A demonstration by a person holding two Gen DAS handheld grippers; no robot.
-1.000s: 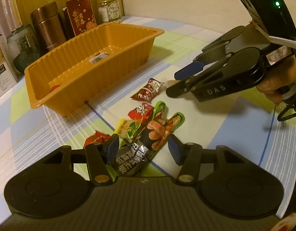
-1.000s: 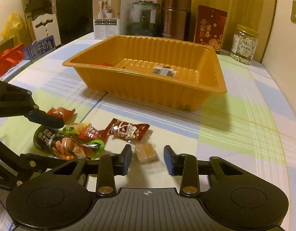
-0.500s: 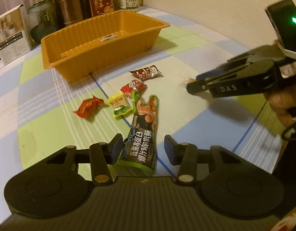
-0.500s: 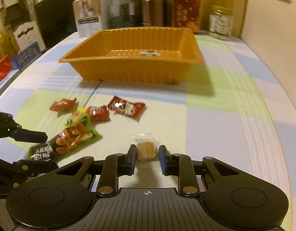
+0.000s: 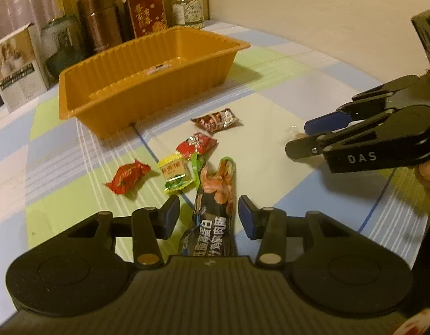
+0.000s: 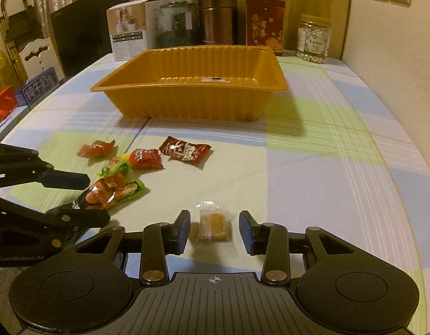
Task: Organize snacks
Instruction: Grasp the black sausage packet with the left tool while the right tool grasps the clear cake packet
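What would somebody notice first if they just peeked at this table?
Probably the big orange ribbed plastic tray, standing at the middle of the checked tablecloth. Next, the bright wrapped snacks scattered in front of it, like the long black-and-green sausage packet lying between the left tool's open fingers, and the small clear-wrapped brown candy between the right tool's.

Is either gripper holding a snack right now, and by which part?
Nothing is held. The left gripper is open around the long sausage packet; the right gripper is open around the small clear-wrapped candy. Both snacks lie on the table.
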